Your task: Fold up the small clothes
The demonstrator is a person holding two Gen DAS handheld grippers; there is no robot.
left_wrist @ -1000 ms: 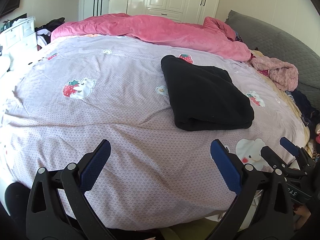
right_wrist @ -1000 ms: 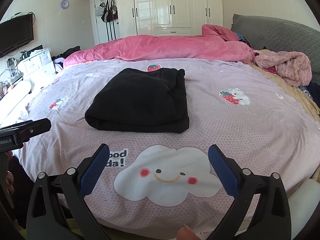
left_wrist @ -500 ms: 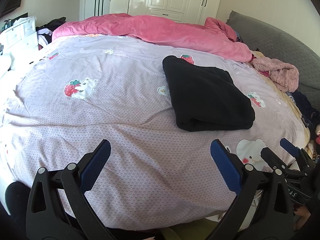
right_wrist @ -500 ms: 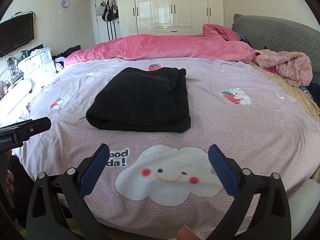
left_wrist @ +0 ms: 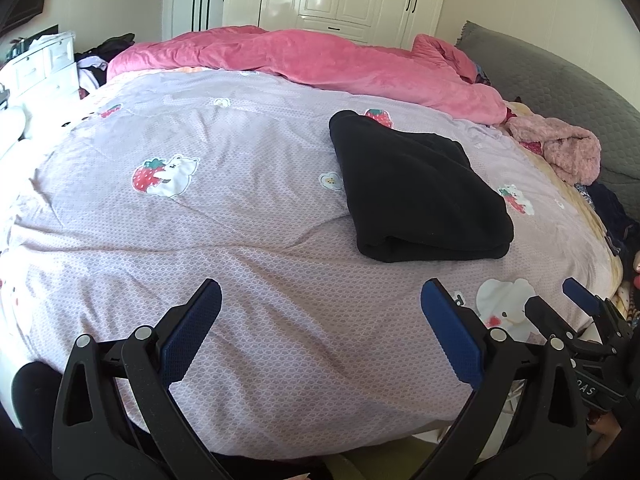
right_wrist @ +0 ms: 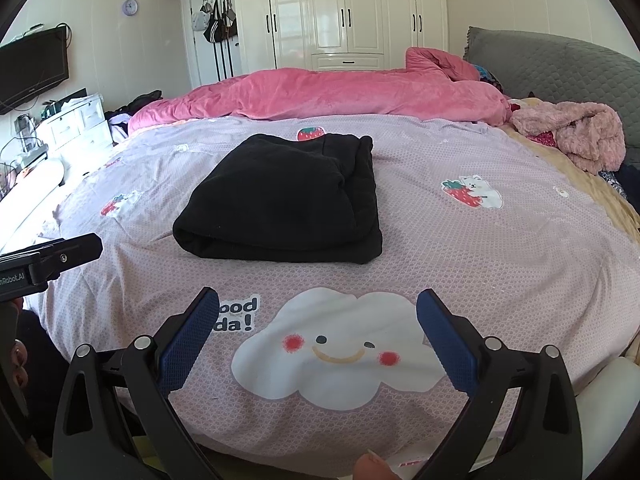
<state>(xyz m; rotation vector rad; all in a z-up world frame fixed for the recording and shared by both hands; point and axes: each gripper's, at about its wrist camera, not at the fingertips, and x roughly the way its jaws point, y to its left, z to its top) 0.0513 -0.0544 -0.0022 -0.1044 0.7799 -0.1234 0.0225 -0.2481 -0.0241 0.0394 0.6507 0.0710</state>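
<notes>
Garment: your black garment (right_wrist: 280,200) lies folded into a thick rectangle, rolled edge nearest you.
Place: ahead of both claws, on the lilac bedspread (left_wrist: 240,208).
Left claw (left_wrist: 320,320): released, empty.
Right claw (right_wrist: 318,324): released, empty.

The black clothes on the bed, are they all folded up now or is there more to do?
Looks done: the black garment lies on the lilac bedspread as a neat folded bundle, with the doubled edge nearest the cameras. In hand: nothing; the left hand-held gripper and right hand-held gripper are both open and empty, short of it. Possibly left: the fluffy pink garment lies crumpled by the grey headboard.
</notes>
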